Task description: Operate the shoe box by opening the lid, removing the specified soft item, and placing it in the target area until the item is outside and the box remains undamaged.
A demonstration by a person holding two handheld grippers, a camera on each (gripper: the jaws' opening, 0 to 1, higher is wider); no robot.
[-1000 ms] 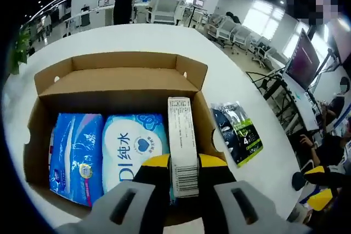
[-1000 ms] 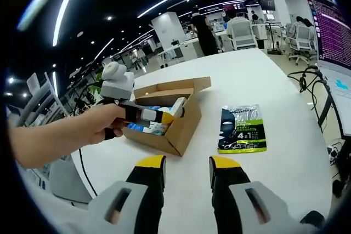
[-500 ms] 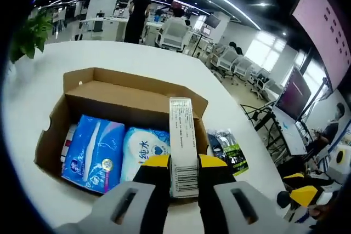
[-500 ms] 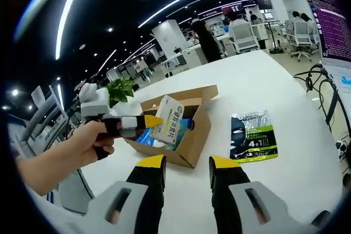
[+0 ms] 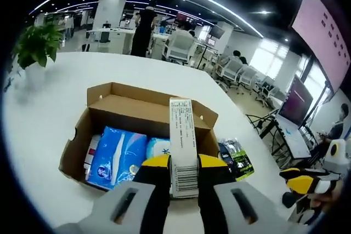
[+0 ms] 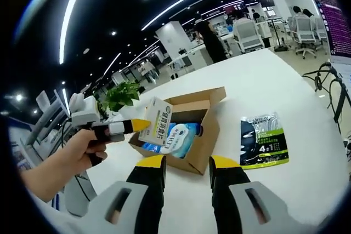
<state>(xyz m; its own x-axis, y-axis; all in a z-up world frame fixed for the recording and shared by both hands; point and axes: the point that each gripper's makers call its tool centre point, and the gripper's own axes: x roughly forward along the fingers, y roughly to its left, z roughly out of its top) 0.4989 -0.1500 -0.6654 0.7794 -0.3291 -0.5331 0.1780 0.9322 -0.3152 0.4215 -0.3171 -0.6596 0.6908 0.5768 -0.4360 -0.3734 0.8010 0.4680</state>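
Left gripper (image 5: 184,164) clamped on the slim white barcoded carton (image 5: 182,145), now lifted higher and clear above the open brown cardboard shoe box (image 5: 143,110) versus a second ago; right gripper (image 6: 186,164) jaws parted, holding nothing.

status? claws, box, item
Left claw shut on carton, lifted above open box. Right claw open, empty. Tissue packs in box; black-green packet beside it.
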